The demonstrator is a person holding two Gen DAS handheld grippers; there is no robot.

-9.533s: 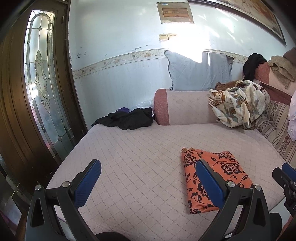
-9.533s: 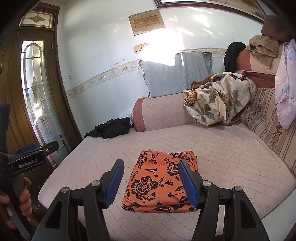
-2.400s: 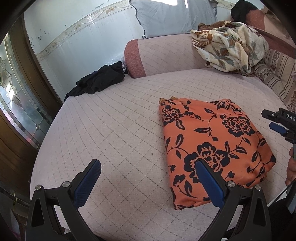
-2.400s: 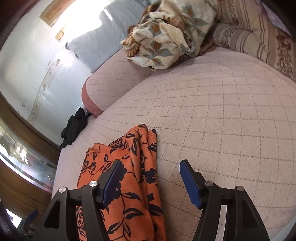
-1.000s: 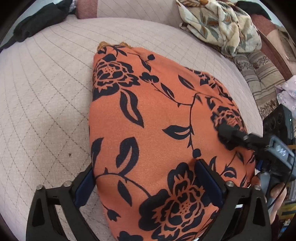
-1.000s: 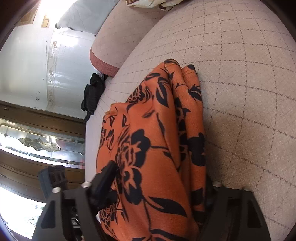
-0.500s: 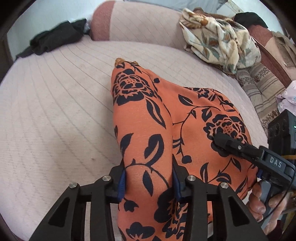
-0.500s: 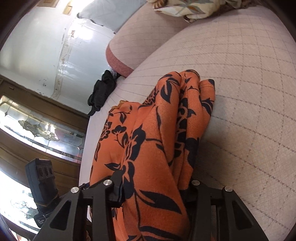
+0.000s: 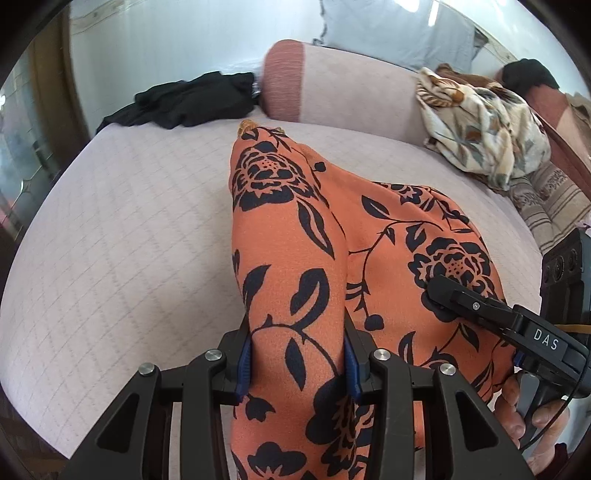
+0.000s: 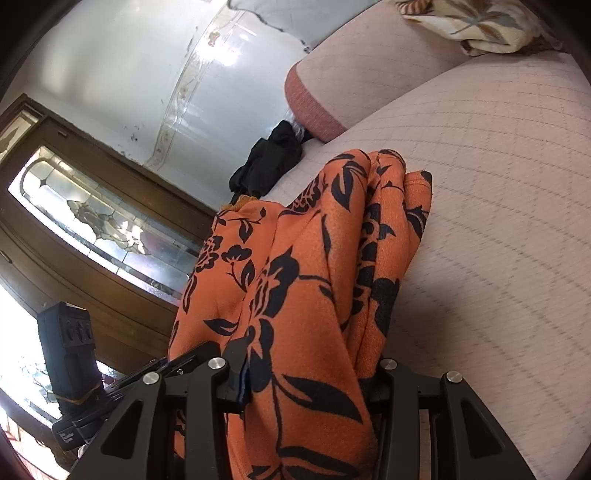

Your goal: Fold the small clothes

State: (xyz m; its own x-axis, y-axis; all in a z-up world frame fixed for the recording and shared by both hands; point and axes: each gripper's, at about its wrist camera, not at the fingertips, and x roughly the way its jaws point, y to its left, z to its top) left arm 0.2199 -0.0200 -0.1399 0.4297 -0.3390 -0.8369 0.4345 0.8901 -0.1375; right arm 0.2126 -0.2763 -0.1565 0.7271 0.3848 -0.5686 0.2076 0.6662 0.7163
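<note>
The folded orange cloth with black flowers (image 9: pixel 291 236) lies on the pale quilted sofa seat (image 9: pixel 122 236), its near edge raised. My left gripper (image 9: pixel 297 360) is shut on the cloth's near left edge. My right gripper (image 10: pixel 310 376) is shut on the near right edge of the same cloth (image 10: pixel 306 258). The right gripper also shows in the left wrist view (image 9: pixel 476 310), to the right of the cloth. The cloth's far end still rests on the seat.
A black garment (image 9: pixel 188 98) lies at the seat's far left. A pink bolster (image 9: pixel 332 85), a grey pillow (image 9: pixel 391 33) and a floral blanket (image 9: pixel 480 110) stand at the back. A wooden glass door (image 10: pixel 92 229) is at the left.
Both grippers came down from above the seat onto the cloth's near edge and shut on it. Since half a second ago the near edge has lifted and bunched.
</note>
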